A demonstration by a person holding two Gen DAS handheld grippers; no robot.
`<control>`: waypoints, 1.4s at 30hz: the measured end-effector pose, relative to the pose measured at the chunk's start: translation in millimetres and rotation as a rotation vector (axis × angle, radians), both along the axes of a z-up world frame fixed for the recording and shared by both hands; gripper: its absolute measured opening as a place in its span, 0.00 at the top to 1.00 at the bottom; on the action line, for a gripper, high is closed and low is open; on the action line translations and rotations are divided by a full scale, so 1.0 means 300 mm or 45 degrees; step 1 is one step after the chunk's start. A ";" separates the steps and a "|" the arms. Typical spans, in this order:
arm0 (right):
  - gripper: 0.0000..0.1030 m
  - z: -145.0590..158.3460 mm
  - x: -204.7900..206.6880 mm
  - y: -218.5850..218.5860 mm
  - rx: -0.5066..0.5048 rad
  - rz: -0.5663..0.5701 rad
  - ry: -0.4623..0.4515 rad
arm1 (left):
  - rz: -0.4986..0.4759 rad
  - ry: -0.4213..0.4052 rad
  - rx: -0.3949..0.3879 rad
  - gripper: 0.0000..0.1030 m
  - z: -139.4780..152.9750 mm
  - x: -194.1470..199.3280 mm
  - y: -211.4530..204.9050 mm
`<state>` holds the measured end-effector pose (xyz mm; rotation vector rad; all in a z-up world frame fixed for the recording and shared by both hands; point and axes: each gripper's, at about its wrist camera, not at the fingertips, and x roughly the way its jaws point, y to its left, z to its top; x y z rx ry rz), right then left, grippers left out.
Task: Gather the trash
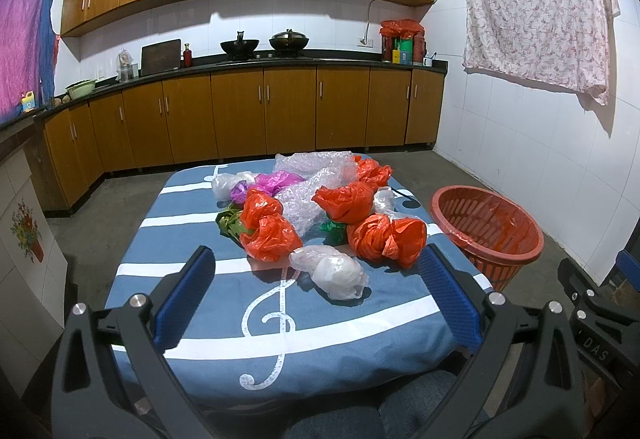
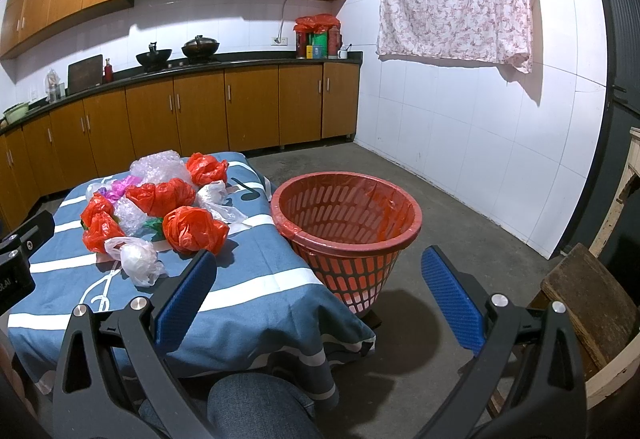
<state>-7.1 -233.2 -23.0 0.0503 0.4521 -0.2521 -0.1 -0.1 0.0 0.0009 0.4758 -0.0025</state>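
Both the left gripper (image 1: 316,295) and right gripper (image 2: 318,297) hung with fingers spread and empty, short of the bagged trash (image 1: 320,215) piled mid-table, with the red basket (image 2: 348,223) just beside the table's (image 2: 256,303) edge, presumably for short drops.

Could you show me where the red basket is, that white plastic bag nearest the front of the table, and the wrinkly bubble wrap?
red basket (image 2: 400,235), right wrist view, on its front rim.
white plastic bag (image 1: 336,273), left wrist view, on its bulging middle.
bubble wrap (image 1: 298,201), left wrist view, on the crumpled sheet between the orange bags.
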 end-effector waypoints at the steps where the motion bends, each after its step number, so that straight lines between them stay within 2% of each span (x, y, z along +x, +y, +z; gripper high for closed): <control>1: 0.02 0.000 0.000 0.000 0.000 0.000 0.000 | 0.000 -0.001 0.000 0.04 0.000 -0.001 -0.001; 42: 0.02 -0.004 -0.001 -0.001 -0.001 -0.001 0.002 | 0.001 0.006 -0.005 0.04 0.000 0.001 0.001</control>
